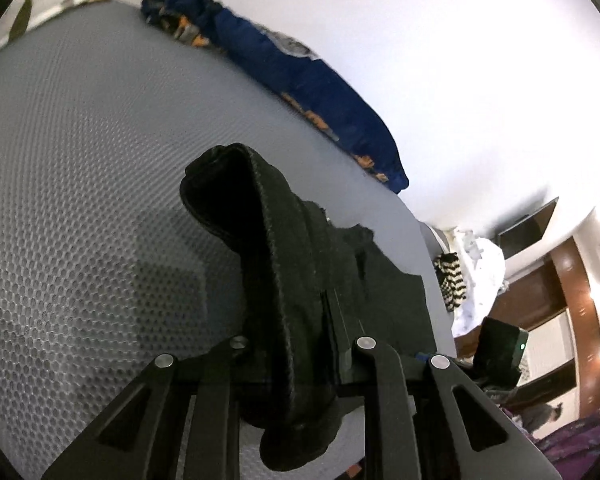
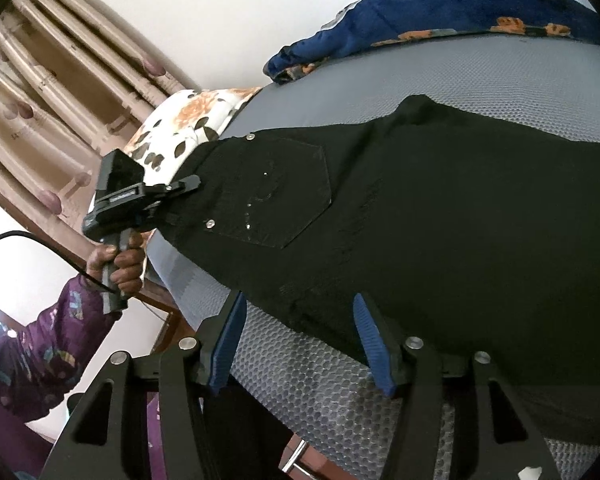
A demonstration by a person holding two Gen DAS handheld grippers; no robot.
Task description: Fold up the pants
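Black pants [image 2: 440, 208] lie spread on a grey mesh mattress [image 2: 500, 80], back pocket [image 2: 284, 196] up. My left gripper [image 1: 296, 344] is shut on the waistband of the pants [image 1: 260, 216], which bunches up between its fingers. It also shows in the right wrist view [image 2: 188, 186], clamped on the waist edge at the left. My right gripper [image 2: 300, 320] is open, its blue pads [image 2: 370, 340] just at the near edge of the pants, with nothing between them.
A blue blanket with orange print [image 1: 300, 80] lies along the mattress's far edge by the white wall. A floral pillow [image 2: 188, 128] sits at the waist end. Curtains [image 2: 52, 92] hang behind. Clothes heap [image 1: 472, 272] past the mattress.
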